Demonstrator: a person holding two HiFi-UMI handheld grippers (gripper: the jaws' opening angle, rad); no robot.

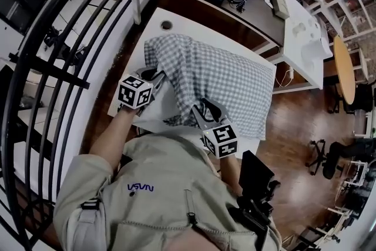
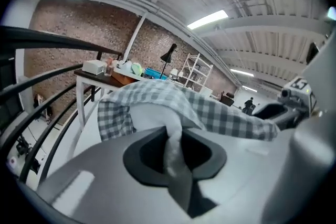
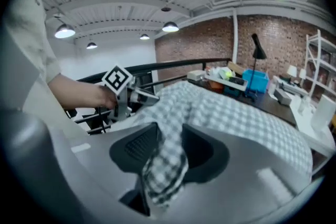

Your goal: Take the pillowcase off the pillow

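The job is only begun. The checked pillowcase [image 1: 223,76] covers most of the pillow [image 1: 170,113] on the worktop [image 1: 176,23]; only a white end peeks out near me. My left gripper [image 1: 154,76] points a little down, and its jaws pinch that white end tight. My right gripper [image 1: 202,110] tips down more, just beside it. Its jaws stand partly spread, with the pillowcase edge lying loose between them. I still have to pull the whole case off, away from both jaws.

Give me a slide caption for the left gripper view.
Left tongs pinch the white pillow, with the checked pillowcase bunched beyond it.
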